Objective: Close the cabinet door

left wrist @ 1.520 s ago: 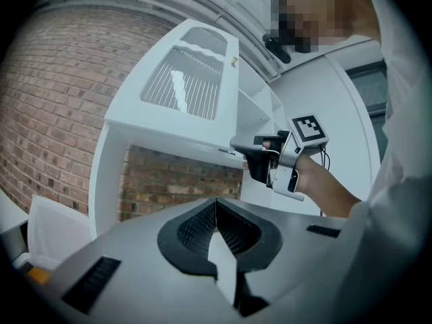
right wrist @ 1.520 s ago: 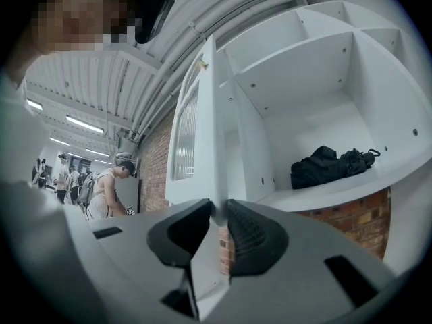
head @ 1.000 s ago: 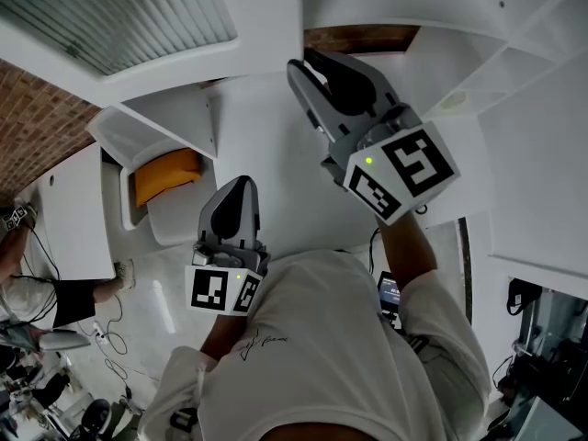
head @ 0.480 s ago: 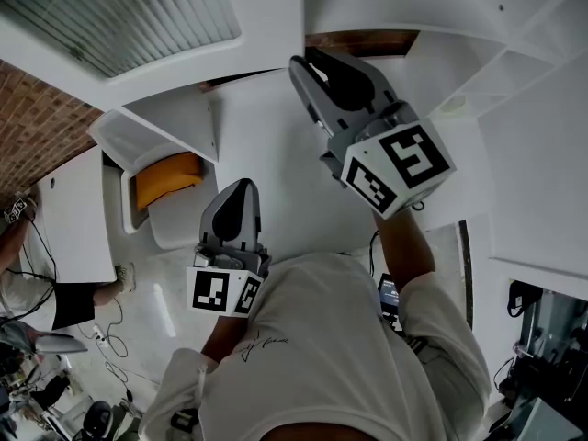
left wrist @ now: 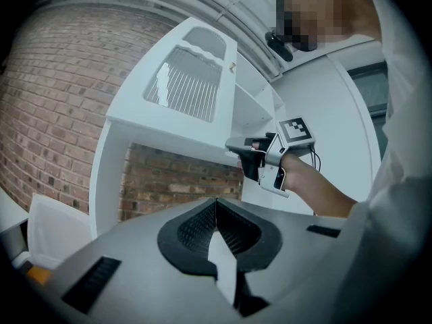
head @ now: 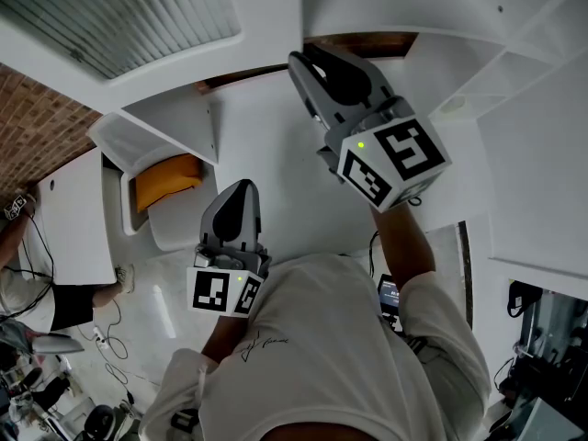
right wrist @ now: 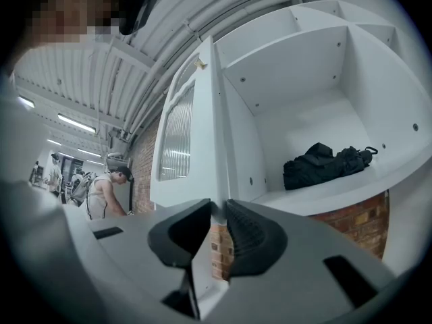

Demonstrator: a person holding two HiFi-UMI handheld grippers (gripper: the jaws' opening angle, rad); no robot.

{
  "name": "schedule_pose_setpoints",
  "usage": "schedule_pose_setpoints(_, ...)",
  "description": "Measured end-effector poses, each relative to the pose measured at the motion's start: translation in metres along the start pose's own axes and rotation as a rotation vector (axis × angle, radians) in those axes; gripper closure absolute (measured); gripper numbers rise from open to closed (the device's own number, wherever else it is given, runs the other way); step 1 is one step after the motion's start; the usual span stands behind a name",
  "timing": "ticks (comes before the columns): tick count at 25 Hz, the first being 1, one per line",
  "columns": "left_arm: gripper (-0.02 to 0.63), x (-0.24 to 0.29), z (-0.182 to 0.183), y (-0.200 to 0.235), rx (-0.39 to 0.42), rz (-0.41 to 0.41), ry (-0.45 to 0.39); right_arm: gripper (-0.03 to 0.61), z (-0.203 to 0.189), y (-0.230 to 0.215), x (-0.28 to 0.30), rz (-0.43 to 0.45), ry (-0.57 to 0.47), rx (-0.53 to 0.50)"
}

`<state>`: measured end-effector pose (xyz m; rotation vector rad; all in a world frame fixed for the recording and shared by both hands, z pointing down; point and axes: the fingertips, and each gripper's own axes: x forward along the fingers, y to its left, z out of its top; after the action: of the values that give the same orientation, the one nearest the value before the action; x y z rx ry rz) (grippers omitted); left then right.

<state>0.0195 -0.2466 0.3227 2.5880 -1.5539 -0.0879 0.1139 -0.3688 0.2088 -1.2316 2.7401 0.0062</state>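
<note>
The white cabinet door (right wrist: 182, 147), with a ribbed glass pane, stands open, edge-on to the right gripper view. It also shows in the head view as the door (head: 119, 16) and in the left gripper view as the door (left wrist: 182, 79). My right gripper (right wrist: 219, 211) is shut on the door's lower edge, which runs down into the narrow gap between the jaws. From above, the right gripper (head: 310, 62) reaches up to the cabinet's underside. My left gripper (head: 241, 186) hangs lower, clear of the cabinet. The left gripper (left wrist: 216, 204) is shut on nothing.
The open compartment holds a black bag (right wrist: 327, 164) on its shelf (right wrist: 324, 191). Brick wall (left wrist: 61, 100) lies behind and below the cabinet. An orange object (head: 165, 175) sits in a white unit at lower left. A person (right wrist: 108, 191) stands in the background.
My right gripper has shifted slightly left and up against the door's edge. The left gripper has stayed where it was.
</note>
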Motion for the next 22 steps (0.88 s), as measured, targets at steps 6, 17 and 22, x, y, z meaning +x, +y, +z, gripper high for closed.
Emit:
schedule_pose_setpoints(6, 0.597, 0.002, -0.002, -0.001, 0.002, -0.006, 0.01, 0.502, -0.001, -0.003, 0.005, -0.003, 0.001, 0.0)
schedule_pose_setpoints(17, 0.597, 0.002, -0.002, -0.004, -0.005, -0.02, 0.016, 0.502, 0.0, -0.007, 0.01, -0.013, 0.01, 0.002)
schedule_pose_setpoints(22, 0.597, 0.002, -0.002, -0.003, -0.007, -0.017, 0.014, 0.502, -0.001, -0.009, 0.012, -0.016, 0.011, 0.002)
